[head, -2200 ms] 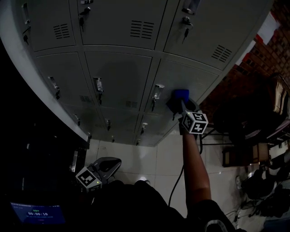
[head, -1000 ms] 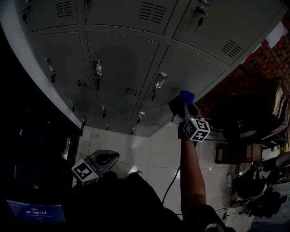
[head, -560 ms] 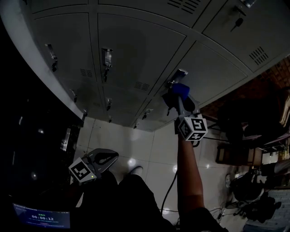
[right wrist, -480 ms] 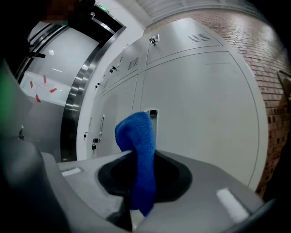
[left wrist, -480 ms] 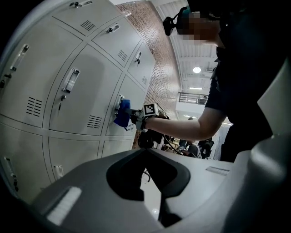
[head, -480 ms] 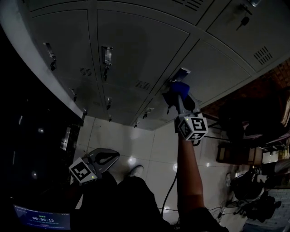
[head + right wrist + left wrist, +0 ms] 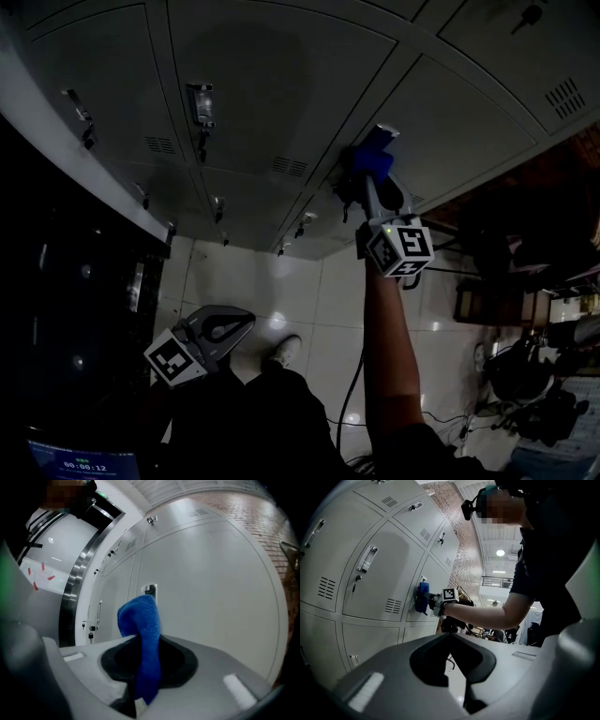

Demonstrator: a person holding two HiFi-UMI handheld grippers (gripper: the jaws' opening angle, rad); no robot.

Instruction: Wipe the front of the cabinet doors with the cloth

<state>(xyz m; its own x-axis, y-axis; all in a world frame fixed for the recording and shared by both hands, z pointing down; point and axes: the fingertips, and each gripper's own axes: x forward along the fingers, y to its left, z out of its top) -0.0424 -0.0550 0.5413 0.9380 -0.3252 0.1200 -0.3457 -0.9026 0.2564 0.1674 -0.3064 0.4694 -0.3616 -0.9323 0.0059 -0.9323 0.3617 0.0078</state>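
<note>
Read "00:00:12" in pale digits on the blue screen (image 7: 82, 465) at lower left (head view, dim, cropped by the edge).

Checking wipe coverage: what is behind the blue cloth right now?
A grey cabinet door, its handle peeking out just above the cloth. The door patch directly behind the cloth is covered.

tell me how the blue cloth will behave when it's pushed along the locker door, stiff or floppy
Probably floppy: the blue cloth folds over above the right gripper, so it should crumple against the locker door. Its fuzzy pile suggests it is light and grippy, not slippery.
</note>
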